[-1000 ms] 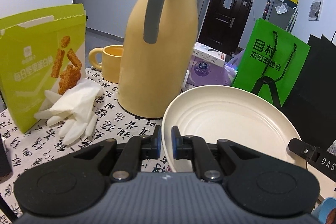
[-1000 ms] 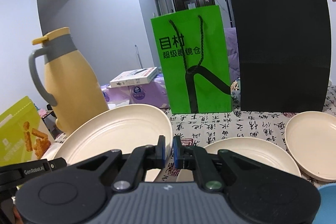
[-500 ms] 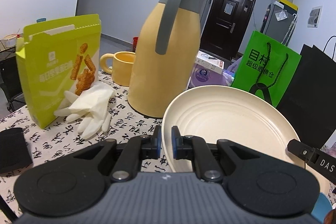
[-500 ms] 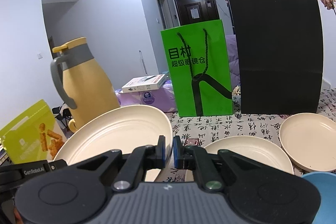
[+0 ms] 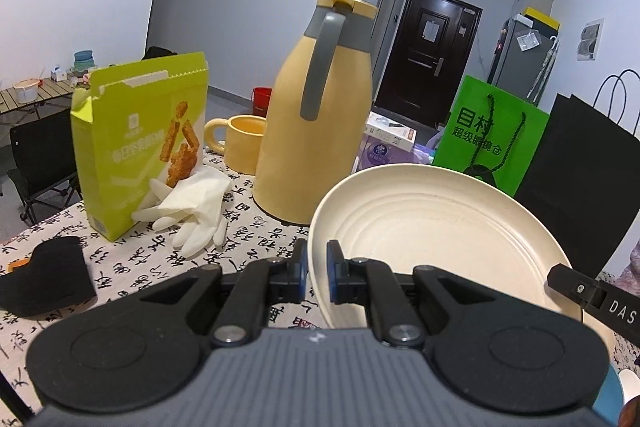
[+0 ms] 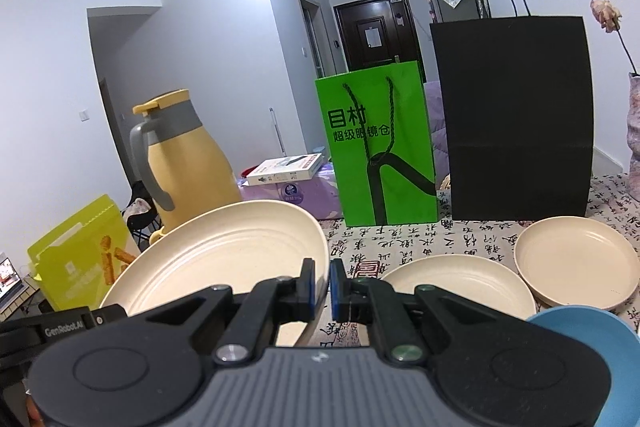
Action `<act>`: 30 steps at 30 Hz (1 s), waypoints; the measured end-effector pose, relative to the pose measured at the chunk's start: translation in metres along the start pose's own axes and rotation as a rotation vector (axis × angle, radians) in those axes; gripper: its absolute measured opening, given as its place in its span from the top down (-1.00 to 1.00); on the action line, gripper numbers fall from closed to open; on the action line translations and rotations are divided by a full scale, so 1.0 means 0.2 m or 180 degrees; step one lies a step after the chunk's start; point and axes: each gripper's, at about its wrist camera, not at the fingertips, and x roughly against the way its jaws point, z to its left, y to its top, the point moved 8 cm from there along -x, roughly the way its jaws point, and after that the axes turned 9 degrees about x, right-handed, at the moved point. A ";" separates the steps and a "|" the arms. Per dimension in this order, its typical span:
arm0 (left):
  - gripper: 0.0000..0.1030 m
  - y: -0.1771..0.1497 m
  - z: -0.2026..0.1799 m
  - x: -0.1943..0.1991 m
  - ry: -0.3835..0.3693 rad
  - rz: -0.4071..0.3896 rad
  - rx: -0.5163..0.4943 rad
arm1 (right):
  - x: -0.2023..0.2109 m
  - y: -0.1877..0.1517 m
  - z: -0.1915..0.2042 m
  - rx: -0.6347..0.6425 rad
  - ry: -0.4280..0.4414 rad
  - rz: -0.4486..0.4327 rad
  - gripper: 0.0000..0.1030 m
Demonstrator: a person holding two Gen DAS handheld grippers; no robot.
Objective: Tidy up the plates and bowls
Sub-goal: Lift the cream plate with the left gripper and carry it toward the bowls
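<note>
Calligraphy-printed tablecloth lies under the round cream ridged plate that my left gripper and right gripper both clench by opposite rims.

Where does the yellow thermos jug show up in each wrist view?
Left wrist: yellow thermos jug stands centre, just behind the held plate.
Right wrist: it stands left of centre, behind that plate's far rim.
Shared landmark: the green bag, right of the jug in both.
</note>
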 end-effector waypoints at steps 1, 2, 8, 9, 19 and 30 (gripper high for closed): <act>0.80 0.00 0.00 0.02 -0.0005 -0.0009 -0.0002 | 0.02 0.00 0.00 0.0004 -0.0002 -0.0010 0.86; 0.80 0.00 0.00 0.04 -0.0012 -0.0017 -0.0002 | 0.04 0.00 0.00 0.0005 -0.0003 -0.0019 0.86; 0.80 -0.02 -0.01 0.15 -0.0041 -0.0075 -0.0027 | 0.15 -0.01 0.00 0.0002 -0.0002 -0.0082 0.86; 0.80 -0.03 -0.02 0.17 -0.0045 -0.0083 -0.0032 | 0.17 -0.01 -0.01 -0.0001 -0.0003 -0.0091 0.86; 0.80 -0.10 -0.07 0.35 -0.0098 -0.0129 -0.0086 | 0.39 -0.04 -0.05 -0.0030 -0.0027 -0.0175 0.86; 0.80 -0.17 -0.16 0.57 -0.0191 -0.0217 -0.0157 | 0.63 -0.07 -0.13 -0.0059 -0.0067 -0.0288 0.86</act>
